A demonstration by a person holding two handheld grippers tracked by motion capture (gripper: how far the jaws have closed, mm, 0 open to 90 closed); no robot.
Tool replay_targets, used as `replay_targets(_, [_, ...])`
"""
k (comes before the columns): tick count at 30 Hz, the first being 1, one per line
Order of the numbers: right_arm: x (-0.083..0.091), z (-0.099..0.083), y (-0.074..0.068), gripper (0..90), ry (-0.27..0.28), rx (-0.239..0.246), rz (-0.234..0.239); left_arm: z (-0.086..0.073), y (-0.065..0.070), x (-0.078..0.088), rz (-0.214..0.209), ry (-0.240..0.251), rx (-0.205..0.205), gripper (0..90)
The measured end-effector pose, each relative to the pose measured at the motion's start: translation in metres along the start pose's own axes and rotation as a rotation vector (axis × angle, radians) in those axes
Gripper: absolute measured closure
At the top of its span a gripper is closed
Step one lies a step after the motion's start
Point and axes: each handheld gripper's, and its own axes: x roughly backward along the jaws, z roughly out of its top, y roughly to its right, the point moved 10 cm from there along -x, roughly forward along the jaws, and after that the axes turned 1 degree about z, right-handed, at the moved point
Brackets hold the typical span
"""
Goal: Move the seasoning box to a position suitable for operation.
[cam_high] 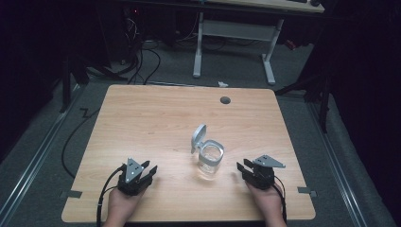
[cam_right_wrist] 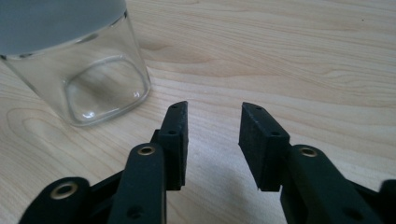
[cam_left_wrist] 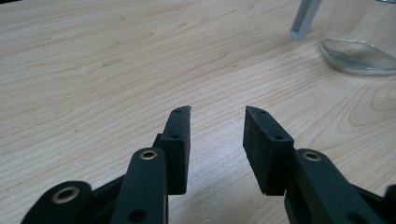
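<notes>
Setting: a wooden bench (cam_high: 156, 118) with pale grain, seen from above; a person's hands enter at the near edge, each holding a gripper.
Glass jar (cam_high: 210, 161): clear, square-shouldered, standing upright on the bench near its middle, between the two grippers and slightly forward of them.
Jar lid (cam_high: 198, 136): grey, hinged, flipped up and leaning back from the jar's far-left rim, so the mouth stands uncovered.
Left gripper (cam_high: 150, 169): rests low at the near-left part of the bench, well apart from the jar, pointing right and forward; a grey three-cornered plate sits on top.
Left fingers (cam_left_wrist: 177, 144): spread moderately wide, bare bench between the pads, nothing held; the jar base shows at the upper right of the left gripper view.
Right gripper (cam_high: 242, 167): low at the near-right part of the bench, near the jar, its tips pointing left toward the glass without touching it.
Right fingers (cam_right_wrist: 264, 142): moderately wide, nothing between the pads; the jar stands just beyond and left of the tips in the right gripper view.
Cable port (cam_high: 225, 100): a small dark round hole near the bench's far edge.
</notes>
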Motion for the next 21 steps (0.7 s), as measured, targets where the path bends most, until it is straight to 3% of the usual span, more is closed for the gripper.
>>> replay_targets(5, [-0.003, 0.015, -0.004, 70.7, -0.001, 0.005, 0.009, 0.002, 0.001, 0.002, -0.008, 0.005, -0.008, 62.1])
replay_targets(8, [-0.007, 0.023, -0.007, 82.5, 0.021, 0.012, 0.021, 0.003, 0.001, 0.003, -0.009, 0.006, 0.0, 62.0])
replay_targets(9, [-0.007, 0.023, -0.007, 82.5, 0.021, 0.012, 0.021, 0.003, 0.001, 0.003, -0.009, 0.006, 0.0, 61.9])
replay_targets(10, [-0.012, 0.027, -0.01, 89.0, 0.031, 0.019, 0.043, 0.003, 0.003, 0.003, -0.016, 0.008, -0.004, 61.9])
replay_targets(21, [-0.041, 0.049, -0.026, 90.0, 0.038, 0.085, 0.053, -0.002, 0.007, 0.002, -0.026, -0.011, 0.001, 61.8])
